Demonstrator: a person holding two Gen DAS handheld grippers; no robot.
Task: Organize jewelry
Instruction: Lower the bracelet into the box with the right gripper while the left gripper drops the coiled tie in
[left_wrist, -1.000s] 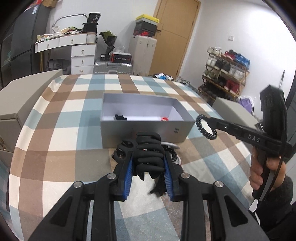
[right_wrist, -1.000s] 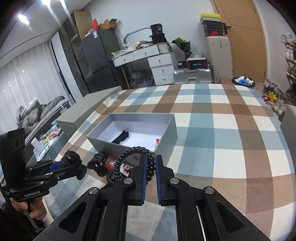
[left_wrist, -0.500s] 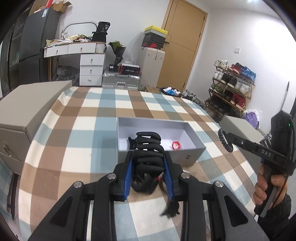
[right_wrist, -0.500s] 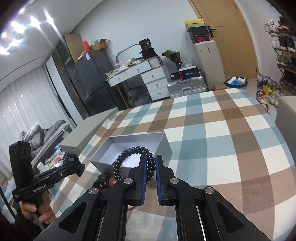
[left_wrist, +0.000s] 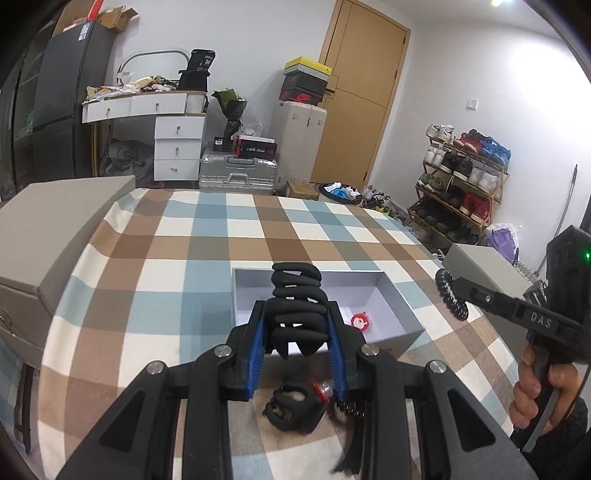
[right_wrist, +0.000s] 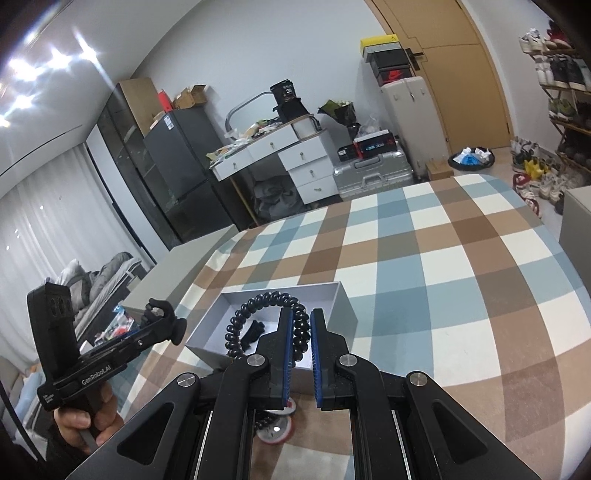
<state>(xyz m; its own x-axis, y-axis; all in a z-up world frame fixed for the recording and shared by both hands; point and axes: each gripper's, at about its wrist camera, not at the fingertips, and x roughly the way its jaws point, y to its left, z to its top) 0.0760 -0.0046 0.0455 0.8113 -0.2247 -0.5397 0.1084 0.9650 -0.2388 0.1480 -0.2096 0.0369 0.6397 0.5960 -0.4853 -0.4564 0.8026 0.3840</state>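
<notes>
Above the grey box (left_wrist: 397, 332), already holding a few pieces, left gripper (left_wrist: 297, 345) pinches a black claw clip (left_wrist: 297, 310) and right gripper (right_wrist: 299, 345) a coiled black bracelet (right_wrist: 258, 317), more pieces remaining on the cloth.

Brown, blue and white checked cloth (left_wrist: 207, 258); grey box (left_wrist: 399, 325); black claw clip (left_wrist: 295, 306).

Checked bedspread (left_wrist: 207, 236), silver suitcase (left_wrist: 236, 173), shoe rack (left_wrist: 461, 177), wooden door (left_wrist: 362, 92).
</notes>
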